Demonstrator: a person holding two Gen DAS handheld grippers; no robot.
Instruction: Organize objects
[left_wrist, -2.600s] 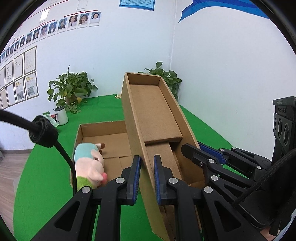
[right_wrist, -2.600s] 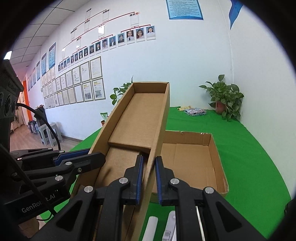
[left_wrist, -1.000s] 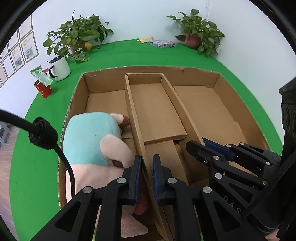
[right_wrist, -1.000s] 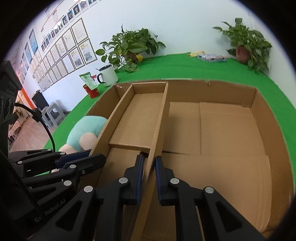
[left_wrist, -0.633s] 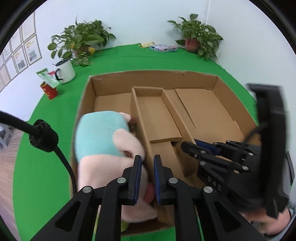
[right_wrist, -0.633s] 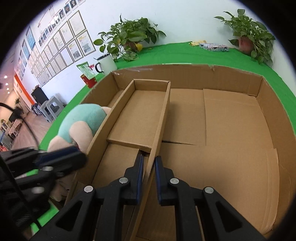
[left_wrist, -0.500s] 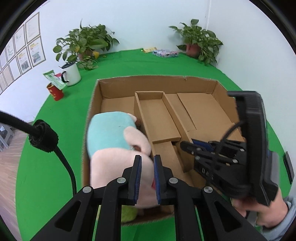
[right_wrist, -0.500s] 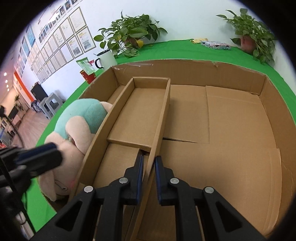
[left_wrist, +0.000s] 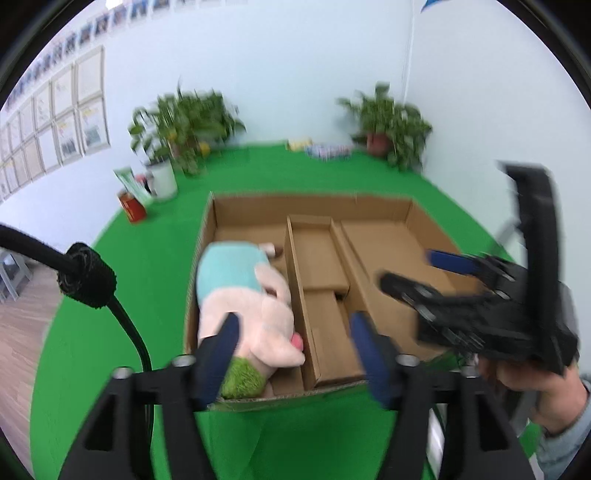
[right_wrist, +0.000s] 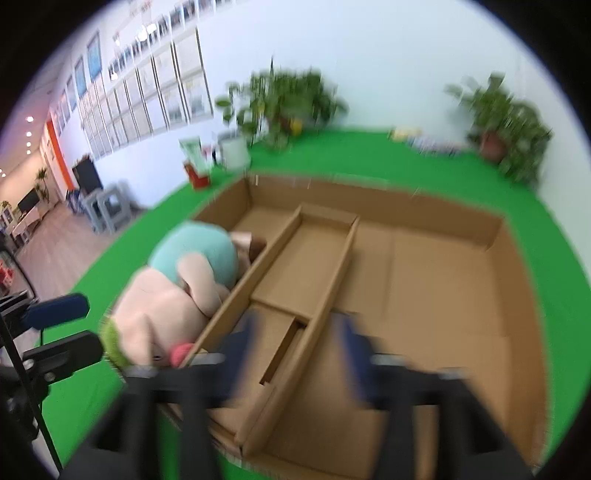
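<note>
Nearest, the left hand-held gripper (left_wrist: 291, 341) and the right hand-held gripper (right_wrist: 295, 343) both have their jaws opening and grip nothing. Beyond them on the green bench (left_wrist: 147, 258) sits the large cardboard box (left_wrist: 310, 201), a narrow cardboard tray (left_wrist: 317, 258) lying inside it. A plush pig (left_wrist: 240, 295) fills the left compartment beside the tray. Farther back stand a white mug (left_wrist: 161, 181) and potted plants (left_wrist: 391, 125)

Inside large open cardboard box (left_wrist: 373, 202) on green-covered worktop (left_wrist: 140, 280): pink-and-teal plush pig (left_wrist: 243, 299) leftmost, narrow cardboard tray (left_wrist: 317, 258) just beside it, open floor rightward.
</note>
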